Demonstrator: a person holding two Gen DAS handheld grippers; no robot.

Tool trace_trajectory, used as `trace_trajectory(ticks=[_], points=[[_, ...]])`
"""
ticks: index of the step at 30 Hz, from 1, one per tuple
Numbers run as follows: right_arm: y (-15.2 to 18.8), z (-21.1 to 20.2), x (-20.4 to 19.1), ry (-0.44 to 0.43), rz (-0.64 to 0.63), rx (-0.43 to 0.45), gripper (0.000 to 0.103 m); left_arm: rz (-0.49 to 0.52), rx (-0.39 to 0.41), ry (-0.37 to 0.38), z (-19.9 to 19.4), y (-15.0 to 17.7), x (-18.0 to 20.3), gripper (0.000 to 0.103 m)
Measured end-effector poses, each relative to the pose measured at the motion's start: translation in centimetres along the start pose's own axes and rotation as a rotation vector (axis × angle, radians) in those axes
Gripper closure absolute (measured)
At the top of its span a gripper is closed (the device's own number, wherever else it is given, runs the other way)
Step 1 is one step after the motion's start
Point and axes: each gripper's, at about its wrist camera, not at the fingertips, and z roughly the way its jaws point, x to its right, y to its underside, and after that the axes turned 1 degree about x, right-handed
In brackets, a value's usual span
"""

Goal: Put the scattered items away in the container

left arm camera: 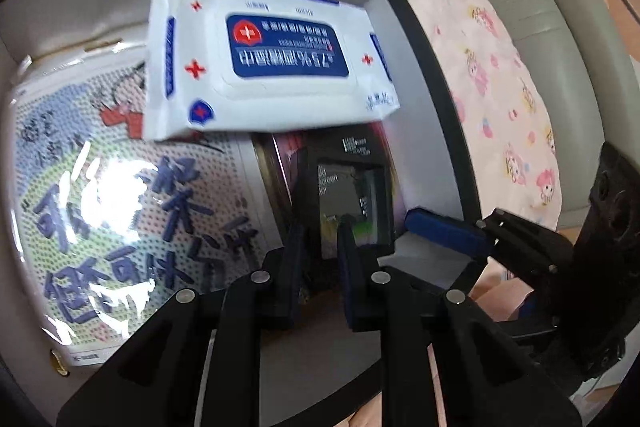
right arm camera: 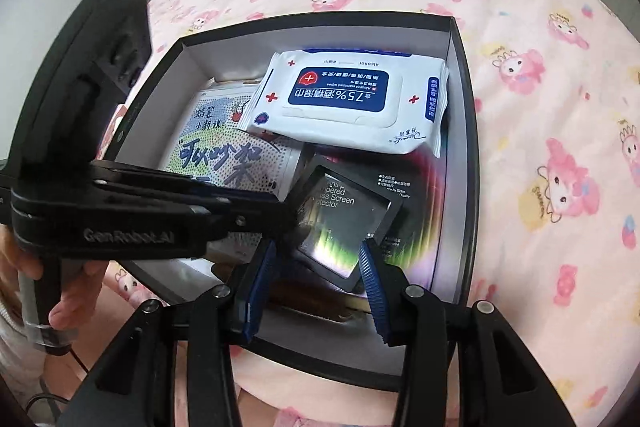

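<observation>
Grippers meet over a black box [right arm camera: 469,131] with white inner walls, set on a bed covered by a pink cartoon-print sheet [right arm camera: 540,75]. The right gripper [right arm camera: 318,255] points steeply down into the box's near end. Its blue-padded fingers [right arm camera: 374,287] are spread to either side of the near corner of a tilted screen protector box [right arm camera: 344,219], and the left pad stands clear of it.

The left gripper [left arm camera: 320,227] reaches in from the right gripper's left, held by a hand [right arm camera: 76,291]. Its fingers are drawn close together across the left edge of the screen protector box, one outside the edge and one over its glossy face, and appear to pinch it.

Directly ahead of both grippers, against the far wall of the box, lies a white pack of alcohol wipes [right arm camera: 344,99] with a blue label. Ahead and to the left of the right gripper, a flat cartoon-print packet [right arm camera: 224,155] in shiny wrap covers that side of the floor, and the wipes overlap its far corner. Under the tilted screen protector box, just ahead and to the right of the right gripper, sits a dark flat pack [right arm camera: 404,193] with white print, partly tucked beneath the wipes.
</observation>
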Motion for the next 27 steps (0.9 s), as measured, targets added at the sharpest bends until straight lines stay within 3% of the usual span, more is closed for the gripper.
trace_trajectory(ticks=[3, 9, 12, 13, 17, 19, 23, 27], points=[[-0.2, 0.7, -0.7, 0.033, -0.01, 0.001, 0.064, -0.017, -0.014, 0.01, 1.2, -0.1, -0.3, 0.089], [-1.1, 1.7, -0.8, 0.072, -0.021, 0.012, 0.064, -0.032, 0.063, 0.039, -0.1, -1.2, -0.4, 0.09], [-1.1, 1.8, -0.8, 0.026, -0.018, 0.002, 0.064, -0.051, 0.082, 0.043, -0.8, -1.6, -0.9, 0.09], [-1.0, 1.8, -0.8, -0.001, -0.017, -0.003, 0.057, -0.055, 0.087, 0.036, -1.1, -1.7, -1.0, 0.089], [-1.2, 1.6, -0.8, -0.048, -0.013, -0.004, 0.052, -0.044, 0.066, -0.057, -1.3, -2.0, -0.8, 0.089], [-1.3, 1.9, -1.0, -0.007, -0.035, -0.006, 0.052, -0.031, 0.044, -0.068, -0.9, -2.1, -0.8, 0.089], [-1.2, 2.3, -1.8, 0.113, -0.093, -0.011, 0.052, -0.011, -0.009, -0.013, -0.1, -2.3, -0.7, 0.09], [-1.0, 1.7, -1.8, 0.172, -0.122, -0.003, 0.052, 0.005, -0.064, 0.044, 0.4, -2.6, -0.6, 0.09]])
